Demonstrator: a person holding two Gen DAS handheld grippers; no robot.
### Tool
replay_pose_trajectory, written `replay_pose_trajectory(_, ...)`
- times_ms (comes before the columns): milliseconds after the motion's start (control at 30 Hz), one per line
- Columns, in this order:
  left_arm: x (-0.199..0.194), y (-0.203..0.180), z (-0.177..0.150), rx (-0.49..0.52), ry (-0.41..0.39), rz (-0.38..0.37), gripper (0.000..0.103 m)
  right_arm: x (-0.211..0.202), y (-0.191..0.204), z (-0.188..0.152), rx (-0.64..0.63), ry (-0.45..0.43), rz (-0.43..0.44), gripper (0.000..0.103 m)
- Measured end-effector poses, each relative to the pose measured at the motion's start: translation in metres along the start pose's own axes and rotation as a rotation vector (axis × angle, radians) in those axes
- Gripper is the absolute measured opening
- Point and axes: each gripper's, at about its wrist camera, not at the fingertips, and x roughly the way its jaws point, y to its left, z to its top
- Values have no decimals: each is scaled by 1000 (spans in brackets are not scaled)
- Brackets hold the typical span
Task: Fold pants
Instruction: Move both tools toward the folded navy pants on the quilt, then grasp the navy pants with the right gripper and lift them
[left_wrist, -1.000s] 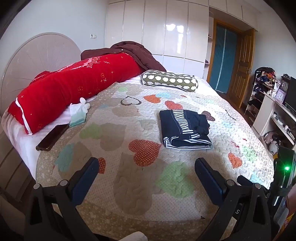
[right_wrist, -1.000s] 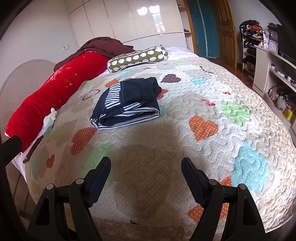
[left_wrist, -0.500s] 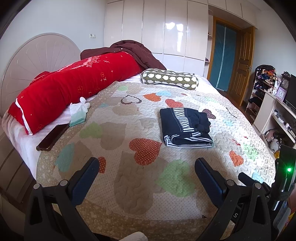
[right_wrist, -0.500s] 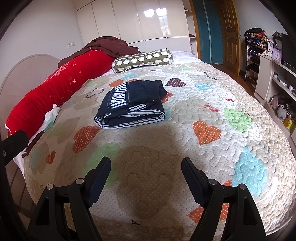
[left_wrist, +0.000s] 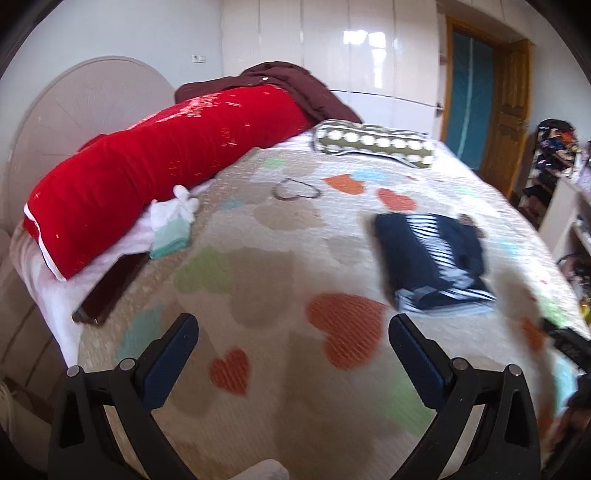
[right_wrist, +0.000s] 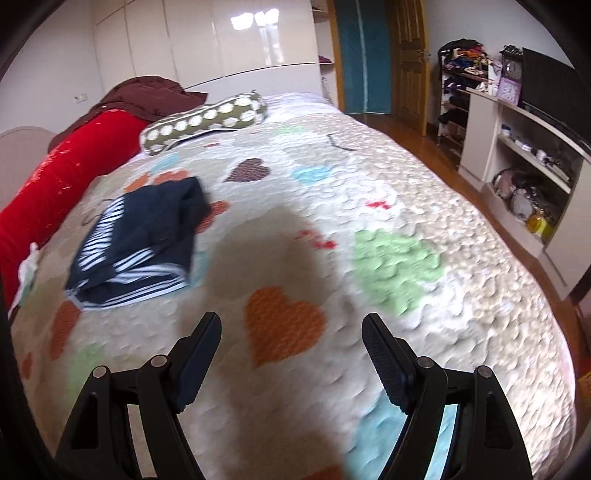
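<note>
Dark navy pants (left_wrist: 430, 254) with black-and-white striped trim lie folded in a compact rectangle on the heart-patterned quilt (left_wrist: 273, 266). In the right wrist view the pants (right_wrist: 140, 240) sit at the left. My left gripper (left_wrist: 293, 332) hangs open above the quilt, short of the pants and to their left, with nothing between its fingers. My right gripper (right_wrist: 291, 332) is open too, over an orange heart, with the pants off to its upper left. Both views are motion-blurred.
A long red bolster (left_wrist: 147, 173) and a brown garment (left_wrist: 295, 85) lie along the bed's far side, with a green dotted pillow (left_wrist: 373, 142). White-and-mint cloths (left_wrist: 173, 225) and a dark flat object (left_wrist: 110, 284) rest near the bolster. Shelves (right_wrist: 517, 155) stand right of the bed.
Both grippers have swung sideways over the bed. The pants now sit further right in the left view and further left in the right view. The jaws stay wide.
</note>
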Motion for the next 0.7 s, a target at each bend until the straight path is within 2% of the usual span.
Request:
replay_pose_trajectory(133, 63, 19, 19, -3, 78, 55, 103, 28, -37, 34, 17, -5, -123, 83)
replay_pose_trajectory(267, 114, 39, 29, -30, 148, 108, 103, 50, -56, 56, 44, 22, -129, 83)
replay_pose_trajectory(367, 142, 46, 28, -14, 191, 155, 103, 71, -60, 61, 81, 64, -126, 83)
replay_pose_trajectory(467, 163, 53, 22, -29, 250, 128, 103, 85, -52, 57, 74, 86, -159, 91)
replay_pose_trajectory(600, 170, 59, 18, -64, 264, 97, 103, 83, -47, 55, 40, 84, -198, 97)
replay_pose_trajectory(700, 170, 64, 15, -95, 253, 64, 103, 87, -49, 53, 58, 87, -176, 99)
